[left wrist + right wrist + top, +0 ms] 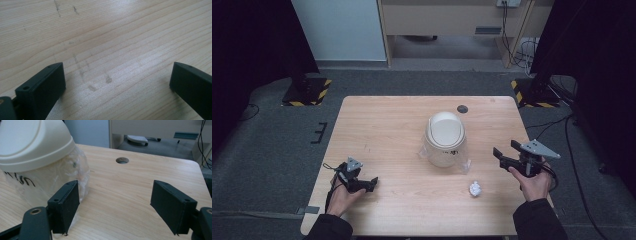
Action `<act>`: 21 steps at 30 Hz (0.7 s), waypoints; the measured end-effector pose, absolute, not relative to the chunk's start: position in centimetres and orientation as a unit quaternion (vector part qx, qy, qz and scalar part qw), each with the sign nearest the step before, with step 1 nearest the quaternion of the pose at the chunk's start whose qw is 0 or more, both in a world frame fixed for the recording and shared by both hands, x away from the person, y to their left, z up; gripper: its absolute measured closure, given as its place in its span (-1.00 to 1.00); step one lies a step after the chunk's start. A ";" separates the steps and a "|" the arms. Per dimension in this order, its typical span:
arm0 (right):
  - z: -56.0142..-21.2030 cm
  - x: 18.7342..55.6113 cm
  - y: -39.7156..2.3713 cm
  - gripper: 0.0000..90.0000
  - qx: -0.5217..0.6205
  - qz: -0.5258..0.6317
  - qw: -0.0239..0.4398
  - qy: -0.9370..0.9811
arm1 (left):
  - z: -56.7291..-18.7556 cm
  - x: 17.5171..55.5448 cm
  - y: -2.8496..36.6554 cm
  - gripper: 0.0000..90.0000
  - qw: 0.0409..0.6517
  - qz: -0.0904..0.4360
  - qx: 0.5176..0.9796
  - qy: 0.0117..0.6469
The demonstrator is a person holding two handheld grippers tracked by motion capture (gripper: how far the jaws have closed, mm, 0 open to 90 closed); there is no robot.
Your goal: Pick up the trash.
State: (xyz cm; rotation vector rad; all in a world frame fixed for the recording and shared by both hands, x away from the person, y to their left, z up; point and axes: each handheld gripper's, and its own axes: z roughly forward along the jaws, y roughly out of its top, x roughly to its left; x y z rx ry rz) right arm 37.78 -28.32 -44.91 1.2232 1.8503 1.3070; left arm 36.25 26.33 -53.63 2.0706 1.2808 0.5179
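A small cream bin (445,139) with a domed swing lid and a clear liner stands in the middle of the wooden table (382,125). A crumpled white paper ball (475,188) lies in front of it to the right. My right gripper (506,152) hangs open above the table's right side, right of the bin, nothing between its jaws. In the right gripper view the bin (37,160) sits at the left, beyond the open right gripper (115,207). My left gripper (371,184) rests low at the front left, open over bare wood (112,50) in the left gripper view.
A round cable hole (462,109) lies near the table's far edge, also visible in the right gripper view as the hole (122,160). Black stand bases with yellow-black tape (307,92) flank the table on the grey floor. Cables trail at the right.
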 end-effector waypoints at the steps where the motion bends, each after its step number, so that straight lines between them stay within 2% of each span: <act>1: -44.8 37.8 -28.2 -0.49 0.452 0.490 0.282 0.690 | -53.6 36.2 26.3 -1.00 0.320 0.197 0.788 0.487; 10: -43.2 37.9 -27.0 -0.49 0.430 0.501 0.300 0.688 | -53.6 36.2 26.3 -1.00 0.320 0.198 0.788 0.488; 21: -41.3 38.2 -25.1 -0.53 0.419 0.527 0.299 0.677 | -53.6 36.2 26.3 -1.00 0.319 0.198 0.788 0.488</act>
